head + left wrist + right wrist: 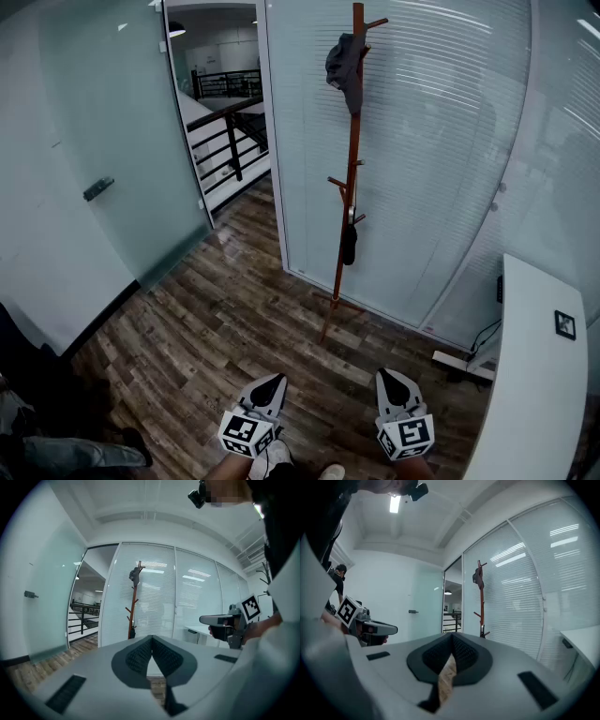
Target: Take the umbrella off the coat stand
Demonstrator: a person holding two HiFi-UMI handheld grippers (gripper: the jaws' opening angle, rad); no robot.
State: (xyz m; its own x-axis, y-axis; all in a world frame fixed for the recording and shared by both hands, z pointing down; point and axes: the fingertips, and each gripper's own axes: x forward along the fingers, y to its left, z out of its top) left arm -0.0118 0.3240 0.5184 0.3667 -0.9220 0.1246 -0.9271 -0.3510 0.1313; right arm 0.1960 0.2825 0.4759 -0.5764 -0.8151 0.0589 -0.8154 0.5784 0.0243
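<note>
A slim brown coat stand rises in front of the glass wall with blinds. A small folded black umbrella hangs low on it, and a dark grey cap hangs near the top. My left gripper and right gripper are side by side at the bottom of the head view, both shut and empty, well short of the stand. The left gripper view shows the stand far ahead beyond the closed left gripper. In the right gripper view the stand is beyond the closed right gripper.
An open glass door with a handle stands at the left, with a black railing behind the doorway. A white desk runs along the right, with a power strip on the wood floor beside it. A person's legs are at bottom left.
</note>
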